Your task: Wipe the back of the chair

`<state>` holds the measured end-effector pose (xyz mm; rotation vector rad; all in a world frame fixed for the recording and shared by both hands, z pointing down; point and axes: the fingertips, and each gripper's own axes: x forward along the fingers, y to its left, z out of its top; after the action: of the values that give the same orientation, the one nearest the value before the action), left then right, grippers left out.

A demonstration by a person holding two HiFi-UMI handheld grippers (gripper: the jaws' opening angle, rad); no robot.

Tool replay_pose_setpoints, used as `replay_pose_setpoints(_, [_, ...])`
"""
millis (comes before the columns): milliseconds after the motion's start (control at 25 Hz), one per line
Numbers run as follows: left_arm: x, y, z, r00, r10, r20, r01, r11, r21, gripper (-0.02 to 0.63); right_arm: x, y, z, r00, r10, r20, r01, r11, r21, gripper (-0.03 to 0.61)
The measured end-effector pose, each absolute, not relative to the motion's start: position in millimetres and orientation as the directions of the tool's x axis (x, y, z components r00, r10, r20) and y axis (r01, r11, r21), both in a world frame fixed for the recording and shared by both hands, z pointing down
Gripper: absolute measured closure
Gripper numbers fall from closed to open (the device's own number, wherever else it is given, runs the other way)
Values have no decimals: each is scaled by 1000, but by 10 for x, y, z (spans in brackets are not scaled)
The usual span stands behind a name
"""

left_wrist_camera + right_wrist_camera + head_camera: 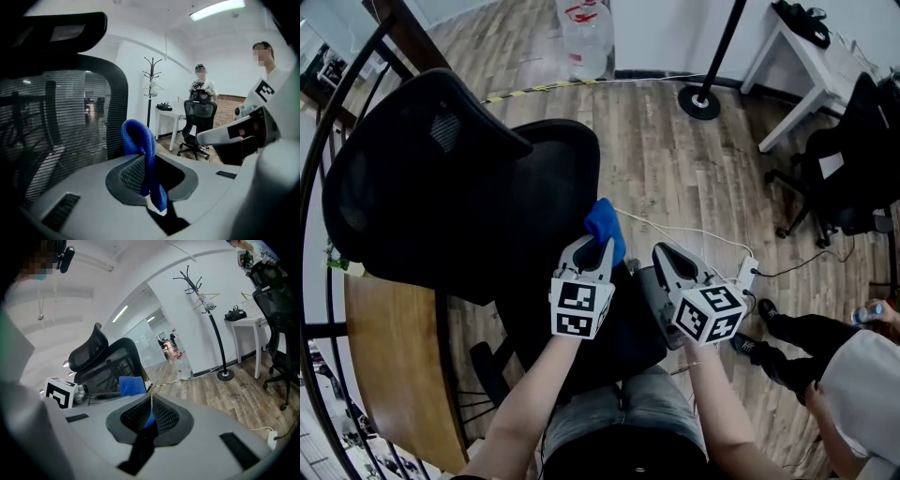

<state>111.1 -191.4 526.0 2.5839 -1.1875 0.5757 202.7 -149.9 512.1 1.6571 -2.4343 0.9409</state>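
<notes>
A black office chair stands at the left in the head view, its mesh back (422, 178) toward the left and its seat (562, 187) in front of me. My left gripper (598, 247) is shut on a folded blue cloth (605, 226) over the seat's near edge. In the left gripper view the cloth (140, 150) sticks up between the jaws, with the mesh back (56, 131) close on the left. My right gripper (662, 253) hangs beside it, shut with nothing in it. The right gripper view shows its pads (161, 414) pressed together, the cloth (131, 385) beyond them.
A coat stand base (700, 101) and a white table (811, 56) are at the far right. Another black chair (848, 178) stands on the right, with a power strip (746, 272) and cable on the wooden floor. A person's legs (797, 342) are nearby. A wooden desk (394, 356) lies at the lower left.
</notes>
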Motion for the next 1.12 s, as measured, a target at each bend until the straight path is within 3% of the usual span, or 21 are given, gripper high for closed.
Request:
replay_pose_setpoints(760, [177,-1157,3493,584,-776,239,-807,-586,72,555,1040,-1100,3406,-610,-785,105,-772,559,-302,546])
replay_pose_setpoints(1120, [-199,-1007,3328,522,-829,201,-852,-514,96,555,664,-1007,3224,-665,-741,92,-737,631,-243,549])
